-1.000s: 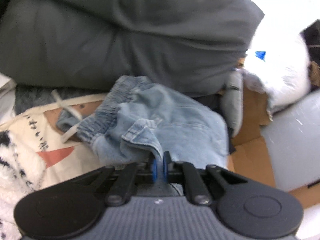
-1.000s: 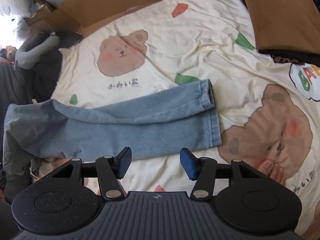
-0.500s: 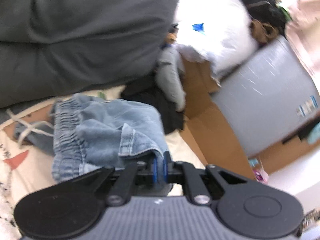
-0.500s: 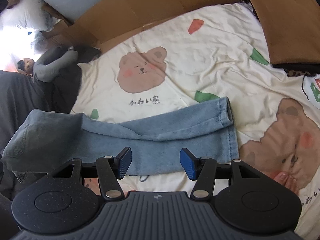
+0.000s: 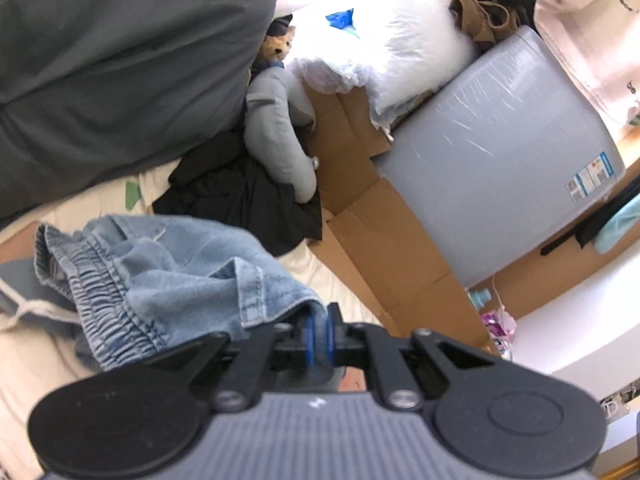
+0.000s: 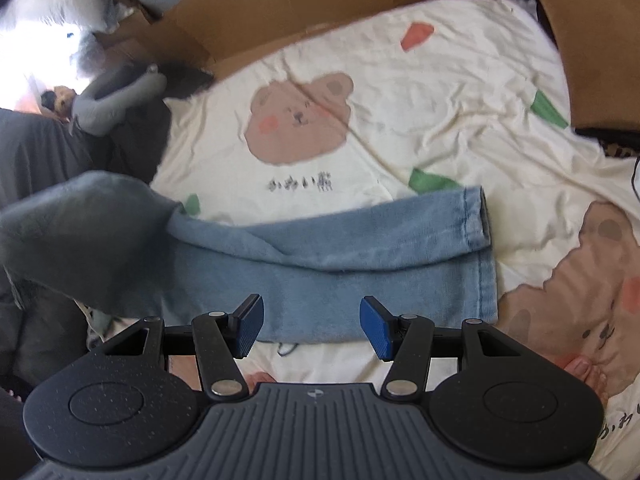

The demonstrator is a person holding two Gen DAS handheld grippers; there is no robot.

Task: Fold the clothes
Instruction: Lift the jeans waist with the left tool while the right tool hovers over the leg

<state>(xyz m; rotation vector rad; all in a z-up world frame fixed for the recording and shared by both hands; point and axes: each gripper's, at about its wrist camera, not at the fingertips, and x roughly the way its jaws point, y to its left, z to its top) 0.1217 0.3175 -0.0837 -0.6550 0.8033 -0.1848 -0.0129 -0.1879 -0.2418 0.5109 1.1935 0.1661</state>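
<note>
Denim sits pinched between the blue pads of the left gripper (image 5: 319, 336), low in the middle of the left wrist view: the jaws are clamped on a fold of the jeans (image 5: 168, 280) near the waist. From there the elastic waistband and a white drawstring (image 5: 24, 312) bunch toward the lower left, hanging over the cream sheet (image 5: 332, 276). Behind lie a black garment (image 5: 240, 196), a grey plush (image 5: 276, 132) and cardboard (image 5: 380, 220); farther off, at upper right, a grey box (image 5: 500, 152) and a white bag (image 5: 380, 36).

In the right wrist view the right gripper (image 6: 311, 330) has its jaws well apart with nothing between the pads. The jeans leg (image 6: 360, 264) lies flat just past the tips, running across the middle of the frame, its hem at the right. At the left the denim rises off the sheet (image 6: 420, 92) in a shadowed hump. Toes (image 6: 586, 372) show at lower right. Bear prints mark the sheet beyond, and cardboard edges the top.
</note>
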